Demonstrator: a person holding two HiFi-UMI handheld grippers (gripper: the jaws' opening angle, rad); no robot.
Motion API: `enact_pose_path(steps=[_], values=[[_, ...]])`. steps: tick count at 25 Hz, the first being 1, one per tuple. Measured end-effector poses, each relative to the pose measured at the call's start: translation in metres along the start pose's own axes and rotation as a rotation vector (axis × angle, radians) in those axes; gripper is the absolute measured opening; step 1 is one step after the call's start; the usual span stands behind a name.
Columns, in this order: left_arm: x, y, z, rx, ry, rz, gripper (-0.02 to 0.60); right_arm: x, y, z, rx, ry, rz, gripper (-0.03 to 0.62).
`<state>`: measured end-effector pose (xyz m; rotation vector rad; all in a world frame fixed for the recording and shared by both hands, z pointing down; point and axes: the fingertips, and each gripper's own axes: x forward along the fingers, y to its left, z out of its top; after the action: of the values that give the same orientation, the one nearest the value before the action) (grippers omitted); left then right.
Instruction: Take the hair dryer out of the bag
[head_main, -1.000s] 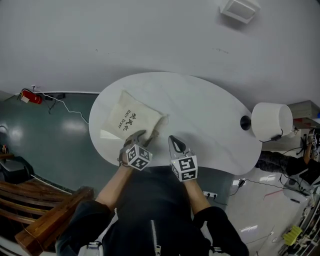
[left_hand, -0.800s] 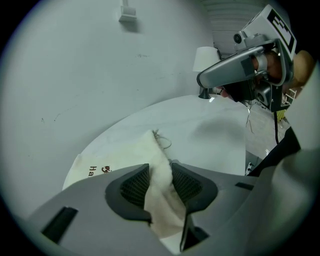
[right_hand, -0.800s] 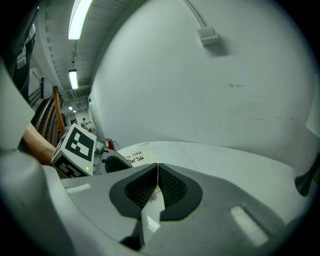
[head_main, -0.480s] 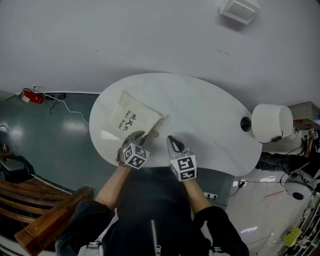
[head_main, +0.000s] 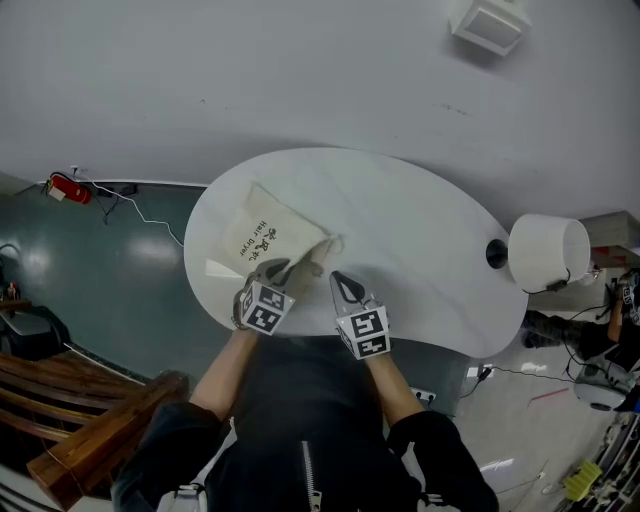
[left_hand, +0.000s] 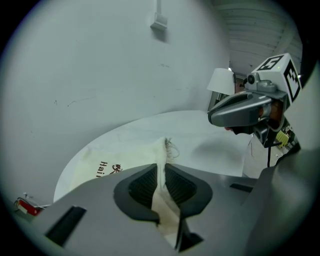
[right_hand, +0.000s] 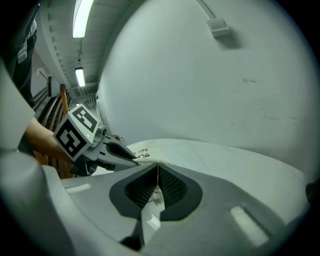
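Note:
A cream cloth bag (head_main: 262, 232) printed "Hair Dryer" lies flat on the left part of the white oval table (head_main: 420, 240). Its gathered mouth end points towards me. My left gripper (head_main: 281, 267) is at that end, and its jaws are closing with a fold of the bag's cloth (left_hand: 161, 160) pinched between the pads. The rest of the bag (left_hand: 107, 162) spreads out beyond the jaws. My right gripper (head_main: 339, 279) sits just right of the bag's mouth, shut, its tips close to the bag's edge (right_hand: 146, 150). The hair dryer is hidden from every view.
A white lamp shade (head_main: 545, 245) stands off the table's right end. A red extinguisher (head_main: 68, 188) with a cable lies on the floor at the left, and a wooden bench (head_main: 60, 440) is at the lower left. The table's near edge runs just under both grippers.
The left gripper's jaws have closed onto the bag's mouth end, and it has shifted slightly. The right gripper has stayed where it was, shut.

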<state>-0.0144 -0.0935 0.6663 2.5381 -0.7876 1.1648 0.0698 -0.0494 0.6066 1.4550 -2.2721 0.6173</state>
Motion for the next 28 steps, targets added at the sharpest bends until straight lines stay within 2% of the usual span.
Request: enact_pose_path(steps=[16,20,28], values=[[-0.012,0.009,0.007,-0.079,-0.034,-0.018,0.051,0.028,0.021,0.004,-0.056,0.028,0.088,0.008],[-0.013,0.010,0.008,-0.088,-0.044,-0.023,0.052,0.031,0.024,0.003,-0.067,0.035,0.101,0.060],[-0.014,0.012,0.010,-0.114,-0.049,-0.024,0.051,0.041,0.028,-0.011,-0.107,0.088,0.132,0.110]])
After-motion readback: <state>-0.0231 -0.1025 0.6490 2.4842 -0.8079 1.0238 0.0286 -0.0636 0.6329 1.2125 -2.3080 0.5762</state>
